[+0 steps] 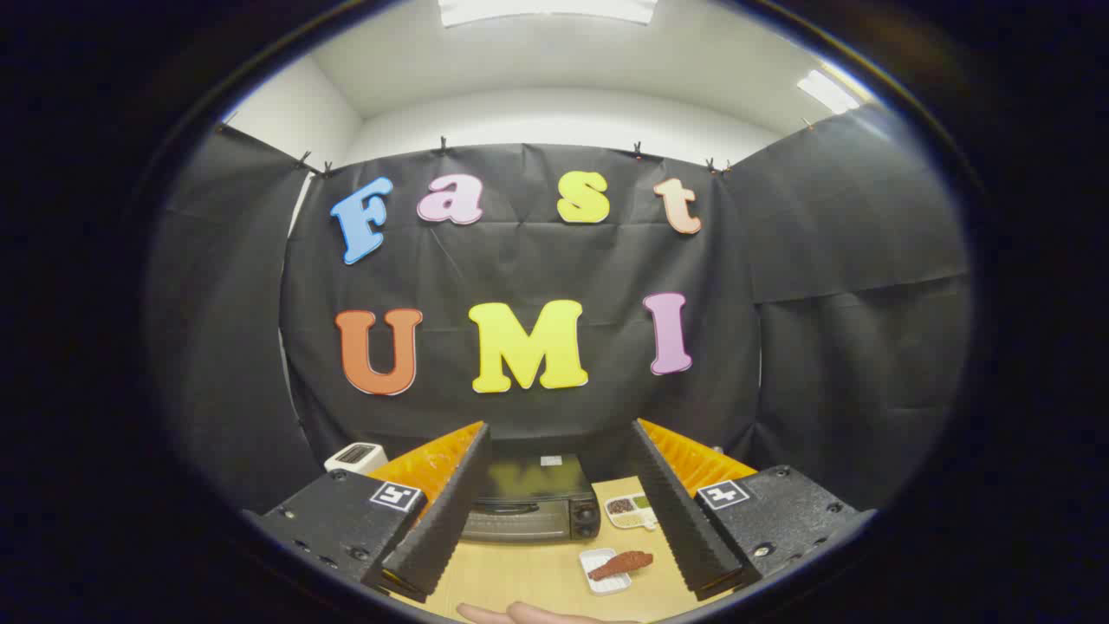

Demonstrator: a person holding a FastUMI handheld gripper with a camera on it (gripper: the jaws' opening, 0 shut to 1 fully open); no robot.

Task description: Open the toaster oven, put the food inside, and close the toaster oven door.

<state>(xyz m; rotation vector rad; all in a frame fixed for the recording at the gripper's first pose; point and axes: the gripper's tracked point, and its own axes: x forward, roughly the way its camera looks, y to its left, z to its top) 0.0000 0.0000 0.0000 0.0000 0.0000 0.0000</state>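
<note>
Beyond the spread, empty fingers sits the shut oven; I'd descend squarely onto its door handle before pulling.

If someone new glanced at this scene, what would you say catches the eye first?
Most striking are the gripper and its two fingers, spread wide open and holding nothing. Between them, beyond the tips, a dark toaster oven with its door shut sits on the pale wooden table. Nearer, by the right finger, a reddish-brown piece of food lies on a small white rectangular tray, and a hand rests at the table's near edge.
</note>
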